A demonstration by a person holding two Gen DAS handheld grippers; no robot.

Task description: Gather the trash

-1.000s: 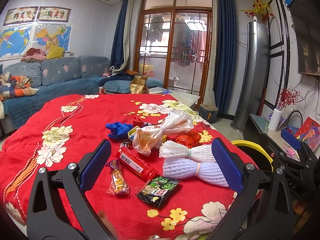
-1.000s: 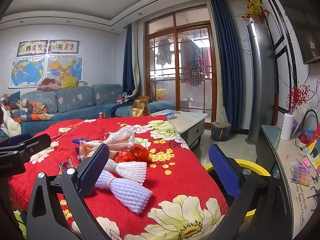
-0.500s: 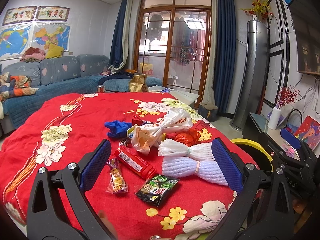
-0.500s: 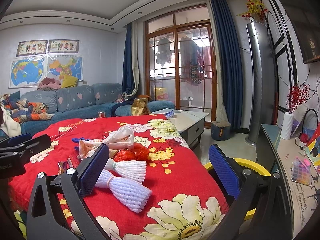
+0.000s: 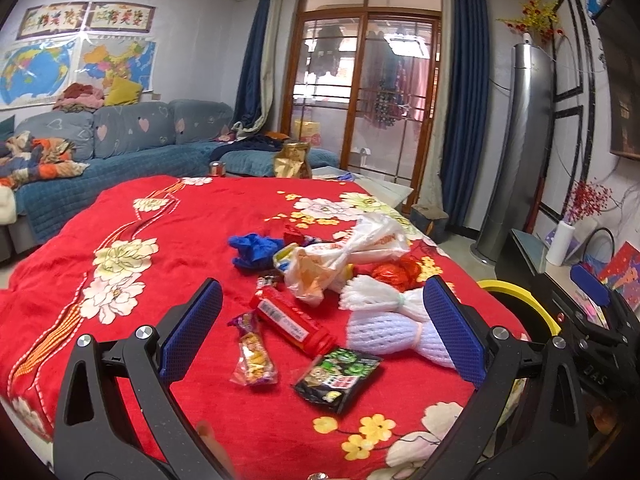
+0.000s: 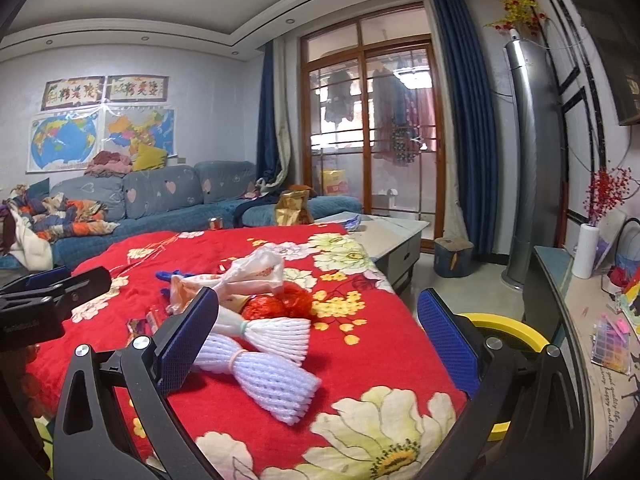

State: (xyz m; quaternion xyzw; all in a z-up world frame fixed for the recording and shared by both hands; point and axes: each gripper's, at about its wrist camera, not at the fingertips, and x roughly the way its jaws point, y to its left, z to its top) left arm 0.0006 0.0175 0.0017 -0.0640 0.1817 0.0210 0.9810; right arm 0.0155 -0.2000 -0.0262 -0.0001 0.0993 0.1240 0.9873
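Left wrist view is showing the left gripper hovering over the red flowered cloth, jaws spread wide and holding nothing. Going left to right between its fingers: a clear snack wrapper is lying at lower centre, a red tube is slanting just beside it, a dark green-printed packet is sitting below that, and white foam netting is resting toward the right finger. Further up the frame, a blue crumpled scrap and a knotted plastic bag are crowding together with a red mesh wad — all apparently trash still waiting on the cloth.

In the right wrist view, the right gripper is also gaping wide and empty, with the foam netting at centre left, partly behind its left finger, and a yellow-rimmed bin showing at lower right, beyond the cloth's edge.

A sensible approach, I judge — take the isolated, flat pieces first, coming down squarely so the pads are pinching the wrapper rather than bunching the cloth, then carry toward the bin.
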